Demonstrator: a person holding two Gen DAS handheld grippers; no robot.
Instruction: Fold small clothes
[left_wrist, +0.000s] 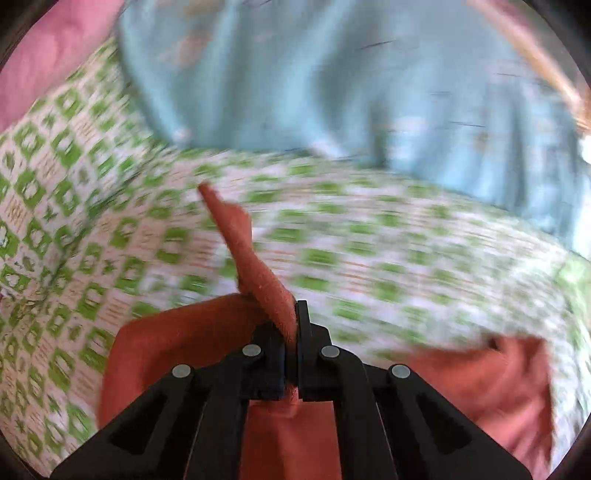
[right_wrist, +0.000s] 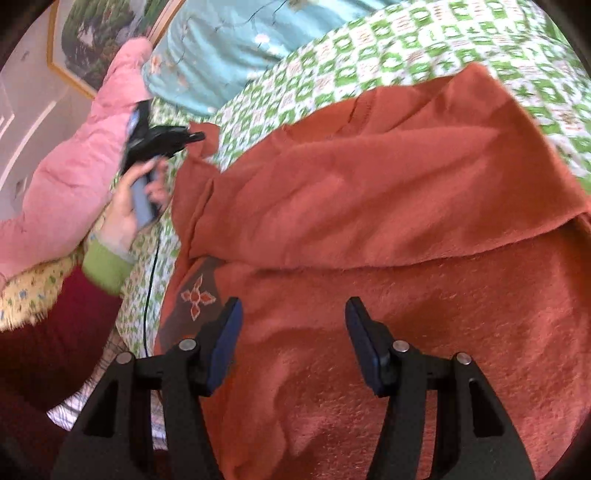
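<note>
Left gripper (left_wrist: 294, 325) clamped on a corner of the cloth (left_wrist: 255, 254), seen close only in its own view. Right view alone shows the cloth (right_wrist: 369, 192) spread on the sheet (right_wrist: 406, 48), the hand (right_wrist: 125, 210) at its left edge, and the right gripper (right_wrist: 293, 343) standing open above it, gripping nothing

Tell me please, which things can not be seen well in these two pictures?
- Left wrist view: the bedsheet pattern and blue pillow are motion-blurred.
- Left wrist view: the left tool hides where it pinches the rust garment.
- Right wrist view: the garment's lower edge is cut off behind the open right tool.
</note>
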